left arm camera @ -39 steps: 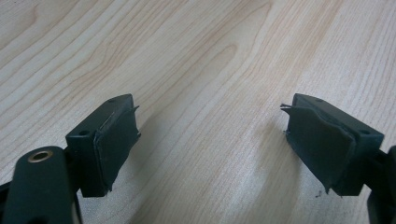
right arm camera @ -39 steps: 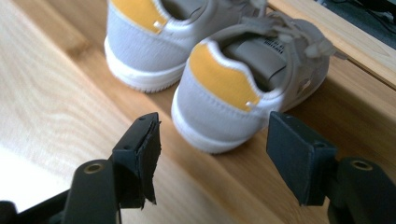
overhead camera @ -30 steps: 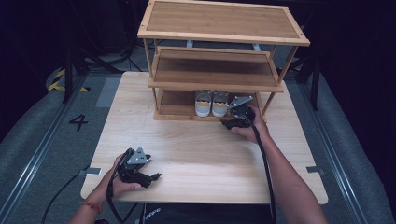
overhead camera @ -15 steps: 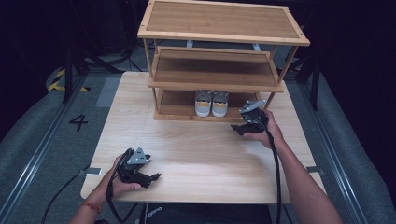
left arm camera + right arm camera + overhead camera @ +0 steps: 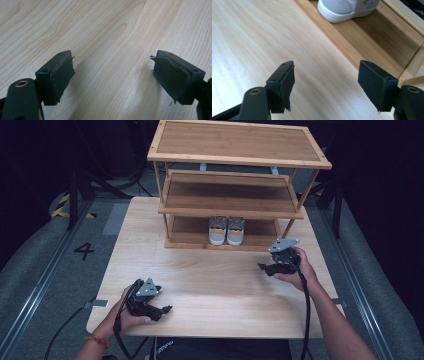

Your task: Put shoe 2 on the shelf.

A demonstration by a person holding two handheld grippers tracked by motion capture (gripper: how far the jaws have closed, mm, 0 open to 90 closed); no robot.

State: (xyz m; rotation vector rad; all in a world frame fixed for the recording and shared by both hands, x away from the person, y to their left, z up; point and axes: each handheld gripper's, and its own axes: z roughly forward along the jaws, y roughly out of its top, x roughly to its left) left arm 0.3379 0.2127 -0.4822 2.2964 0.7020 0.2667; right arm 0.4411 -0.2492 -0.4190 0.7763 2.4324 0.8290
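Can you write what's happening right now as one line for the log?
shoes: bottom shelf of rack | right tool: open, empty, pulled away | left tool: open, empty

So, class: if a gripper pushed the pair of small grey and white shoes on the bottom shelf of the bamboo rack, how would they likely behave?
The pair of small grey and white shoes would probably slide, not roll: they stand flat on their soles. They look light for their size, so a nudge may skew one. The uppers likely give when squeezed.

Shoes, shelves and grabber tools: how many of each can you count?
Shoes: 2
Shelves on the wooden rack: 3
Grabber tools: 2, left gripper and right gripper
Total: 7
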